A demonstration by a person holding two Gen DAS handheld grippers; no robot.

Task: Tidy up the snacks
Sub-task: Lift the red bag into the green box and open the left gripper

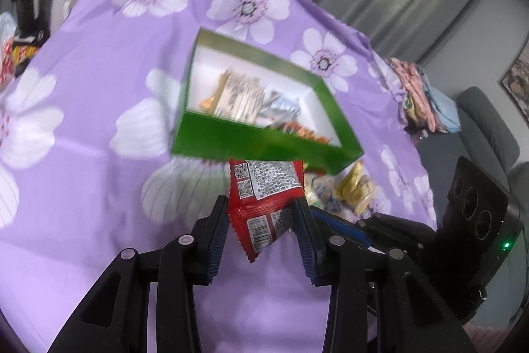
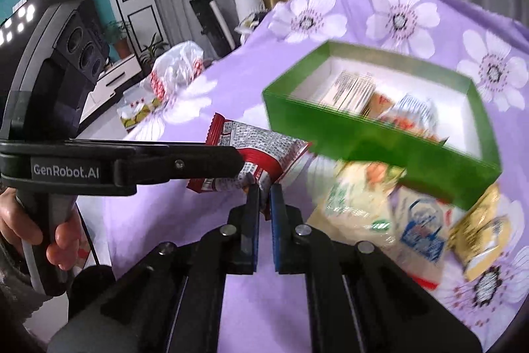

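The left tool (image 1: pixel 263 204) pinches a red snack packet (image 1: pixel 264 204) across its width, the blue-ribbed pads pressed against the packet's two sides, so the packet hangs clear above the purple flowered cloth (image 1: pixel 82 128) that covers the worktop. In the right wrist view this same tool reaches in level from the left edge, gripped by a hand (image 2: pixel 49 234) whose fingers wrap the handle from below. The right tool (image 2: pixel 264 191) points downward toward the cloth, its pads pressed nearly together on a lower corner of the same red snack packet (image 2: pixel 261 151); both tools hold it at once.

Just beyond the packet sits a green box (image 1: pixel 251 141) with a white interior, open at the top, toward the far side of the worktop. Several wrapped snacks (image 1: pixel 244 95) lie inside it, blurred. More loose snack packets (image 2: pixel 390 214) lie on the cloth against the box's near right corner, among them a gold-wrapped one (image 1: pixel 355 187). A white plastic bag (image 2: pixel 178 68) rests at the worktop's left edge.
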